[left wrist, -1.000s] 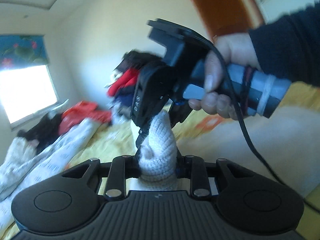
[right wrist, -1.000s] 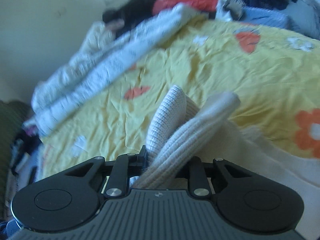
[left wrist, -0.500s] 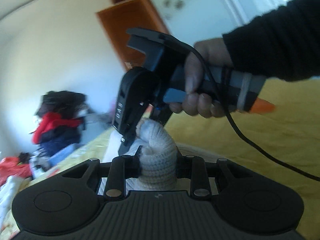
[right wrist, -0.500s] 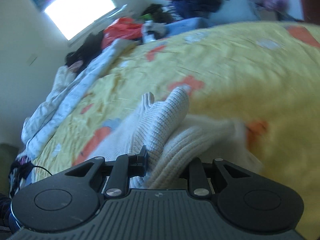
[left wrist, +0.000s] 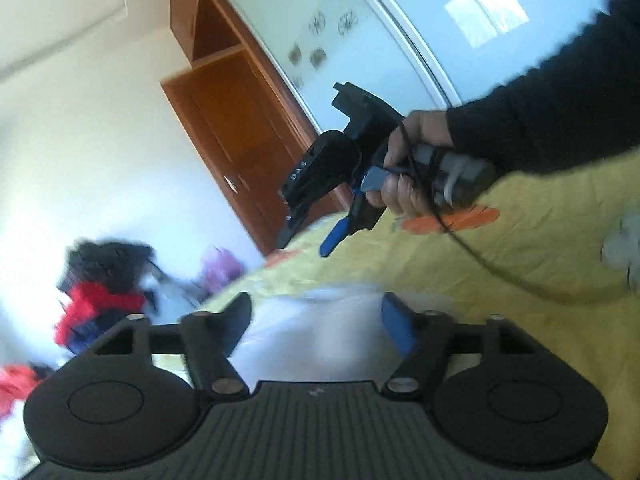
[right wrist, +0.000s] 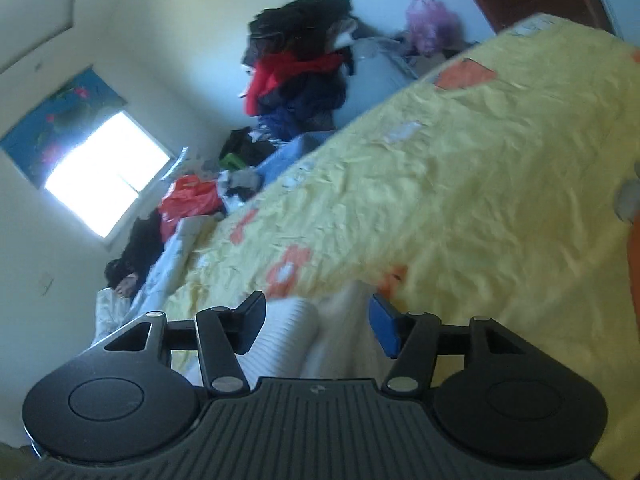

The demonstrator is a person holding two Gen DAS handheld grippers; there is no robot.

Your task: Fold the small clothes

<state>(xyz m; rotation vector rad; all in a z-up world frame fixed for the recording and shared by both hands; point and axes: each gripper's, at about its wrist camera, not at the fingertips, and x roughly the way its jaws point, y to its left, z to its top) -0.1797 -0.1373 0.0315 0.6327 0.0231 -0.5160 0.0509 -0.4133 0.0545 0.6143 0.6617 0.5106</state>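
Both my fingers, left [left wrist: 316, 326] and right [right wrist: 316, 324], are opening, releasing the soft white knit garment [right wrist: 292, 332] onto the bed [right wrist: 480, 200]. It is light and floppy. I would pinch it by an edge.

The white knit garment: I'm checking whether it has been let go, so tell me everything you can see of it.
The white knit garment looks like soft ribbed wool, cream-white, bunched rather than flat. It lies low on the yellow flowered bedsheet, between the opening jaws of the right gripper; the pads do not visibly press it. In the left wrist view it is a white blur between the left gripper's opening jaws. Its full shape is hidden.
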